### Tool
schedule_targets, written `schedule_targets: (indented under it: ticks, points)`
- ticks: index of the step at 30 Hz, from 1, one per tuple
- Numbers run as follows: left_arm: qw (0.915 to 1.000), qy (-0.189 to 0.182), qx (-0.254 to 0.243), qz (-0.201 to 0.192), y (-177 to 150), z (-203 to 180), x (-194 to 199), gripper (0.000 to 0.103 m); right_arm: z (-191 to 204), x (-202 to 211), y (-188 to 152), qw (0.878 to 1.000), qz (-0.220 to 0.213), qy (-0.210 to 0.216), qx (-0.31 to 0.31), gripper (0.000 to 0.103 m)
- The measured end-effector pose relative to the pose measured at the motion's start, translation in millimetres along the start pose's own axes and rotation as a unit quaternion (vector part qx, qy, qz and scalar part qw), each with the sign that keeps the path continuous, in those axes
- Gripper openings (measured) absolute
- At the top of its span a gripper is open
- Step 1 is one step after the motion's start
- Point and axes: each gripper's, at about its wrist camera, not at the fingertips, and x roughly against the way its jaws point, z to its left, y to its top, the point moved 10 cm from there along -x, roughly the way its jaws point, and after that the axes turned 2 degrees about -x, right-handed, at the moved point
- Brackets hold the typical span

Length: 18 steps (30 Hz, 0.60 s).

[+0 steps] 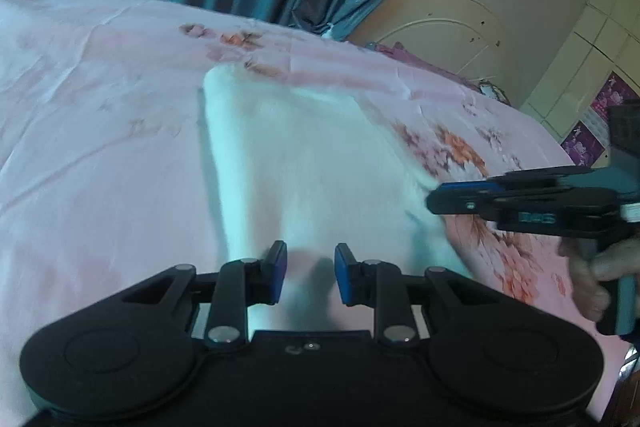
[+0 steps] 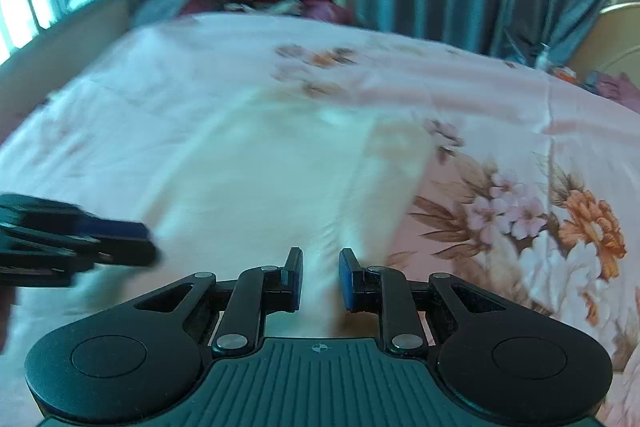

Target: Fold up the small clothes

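White garment (image 1: 296,155) spread mid-bed on floral pink bedsheet (image 1: 100,99), left hand-held gripper (image 1: 310,277) and right hand-held gripper (image 2: 320,281) each narrowly pinching its near hem

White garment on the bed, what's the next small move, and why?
Probably carry both grippers forward toward the far edge: the left gripper and right gripper each pinch the near edge of the white garment, and the rest lies flat on the floral bedsheet.
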Motion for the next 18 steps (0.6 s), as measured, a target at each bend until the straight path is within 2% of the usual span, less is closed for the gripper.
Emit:
schedule_targets:
  ticks: [3,6,9,11,14,17,18]
  points:
    - [0.9999,0.012,-0.001,0.006,-18,-4,10,0.024,19,10,-26,1.0,0.019,0.015,0.015,0.021]
    - [0.9996,0.026,-0.002,0.008,-30,-9,19,0.024,21,4,-63,0.998,0.062,-0.008,0.02,0.021]
    - [0.9988,0.046,-0.009,0.009,-41,-12,26,0.024,20,14,-71,0.998,0.053,-0.015,0.005,0.021]
    - [0.9987,0.051,-0.001,0.001,-44,-18,36,0.024,20,31,-67,0.999,0.028,-0.005,-0.015,0.021]
    - [0.9977,0.065,-0.006,-0.017,-47,-33,55,0.025,22,61,-68,0.999,-0.003,-0.019,-0.025,0.021]
    - [0.996,0.082,-0.01,-0.036,-49,-50,74,0.04,27,88,-75,0.999,-0.024,-0.034,-0.034,0.021]
    - [0.9943,0.095,-0.013,-0.046,-50,-55,82,0.061,30,99,-77,0.998,-0.032,-0.038,-0.039,0.021]
